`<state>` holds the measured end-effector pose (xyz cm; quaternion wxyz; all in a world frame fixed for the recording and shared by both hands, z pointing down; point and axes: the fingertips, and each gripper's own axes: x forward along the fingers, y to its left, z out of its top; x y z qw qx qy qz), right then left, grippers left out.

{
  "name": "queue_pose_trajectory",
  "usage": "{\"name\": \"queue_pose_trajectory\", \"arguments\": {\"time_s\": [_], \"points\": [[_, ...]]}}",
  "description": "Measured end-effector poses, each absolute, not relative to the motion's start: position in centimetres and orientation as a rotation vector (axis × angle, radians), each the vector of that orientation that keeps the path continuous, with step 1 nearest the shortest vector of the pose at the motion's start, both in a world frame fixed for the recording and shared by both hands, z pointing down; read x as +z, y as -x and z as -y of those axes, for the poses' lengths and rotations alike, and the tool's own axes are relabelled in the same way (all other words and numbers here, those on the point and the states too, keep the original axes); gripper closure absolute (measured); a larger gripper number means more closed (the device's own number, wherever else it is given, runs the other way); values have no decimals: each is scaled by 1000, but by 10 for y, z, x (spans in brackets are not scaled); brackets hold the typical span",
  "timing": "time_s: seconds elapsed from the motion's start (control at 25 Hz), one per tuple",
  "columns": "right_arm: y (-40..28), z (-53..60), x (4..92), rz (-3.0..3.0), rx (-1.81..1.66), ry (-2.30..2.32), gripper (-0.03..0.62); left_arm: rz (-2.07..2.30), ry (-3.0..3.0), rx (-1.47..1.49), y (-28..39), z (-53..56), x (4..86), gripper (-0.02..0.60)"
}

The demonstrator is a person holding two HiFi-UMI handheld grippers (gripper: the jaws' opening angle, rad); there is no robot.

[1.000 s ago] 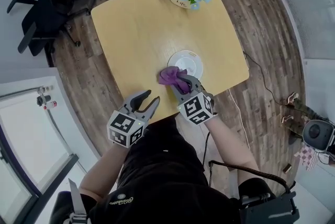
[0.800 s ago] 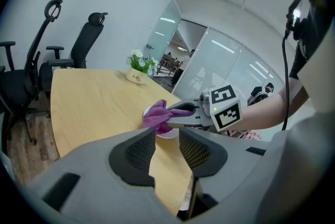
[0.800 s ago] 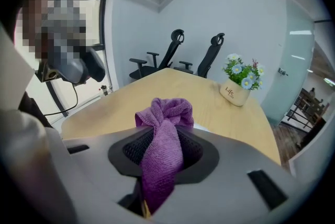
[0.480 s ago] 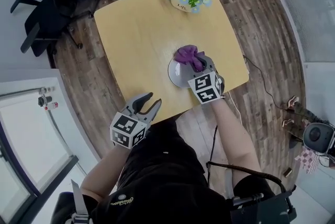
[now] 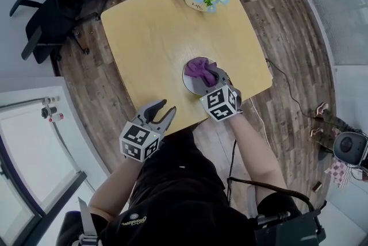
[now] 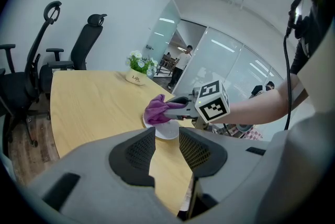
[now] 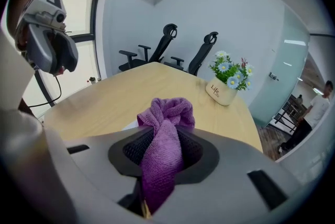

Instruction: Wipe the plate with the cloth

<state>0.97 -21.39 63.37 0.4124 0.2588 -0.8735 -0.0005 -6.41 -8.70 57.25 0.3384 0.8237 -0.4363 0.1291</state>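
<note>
Purple terry cloth (image 7: 166,113), clamped tight between the jaws of the right gripper (image 5: 211,73), bunched end poking out ahead of the jaw tips and down onto a round white plate (image 5: 191,84) directly beneath them. Moved since half a second ago: then at the plate's far rim, a second ago at its near left edge, now back over the middle. Judged as a wiping stroke in full swing, much of the plate's face already covered, near rim perhaps still to do.

Left gripper (image 5: 165,107) idle, jaws apart with nothing between them, held off the near edge of a pale wooden desk (image 5: 144,26), plate well ahead of its tips.

Beyond the right jaws, at the desk's far side, a small white pot of blue and white flowers (image 7: 220,93), lettered "Life", with a smaller line underneath too small to read. Black-and-white square markers on both gripper cubes, no words.
</note>
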Motion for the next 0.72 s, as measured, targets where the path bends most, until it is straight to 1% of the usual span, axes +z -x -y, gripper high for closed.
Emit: {"name": "queue_pose_trajectory", "arguments": {"time_s": [0.28, 0.4, 0.56, 0.72], "points": [[6, 148, 636, 2263, 46, -523, 497, 1116, -2154, 337, 58, 84, 575, 442], [4, 140, 640, 2259, 49, -508, 497, 1101, -2164, 346, 55, 84, 576, 442], [-6, 166, 630, 2259, 31, -590, 497, 1104, -2165, 339, 54, 84, 574, 442], [-27, 230, 617, 2195, -20, -753, 497, 1102, -2165, 340, 56, 82, 574, 442]]}}
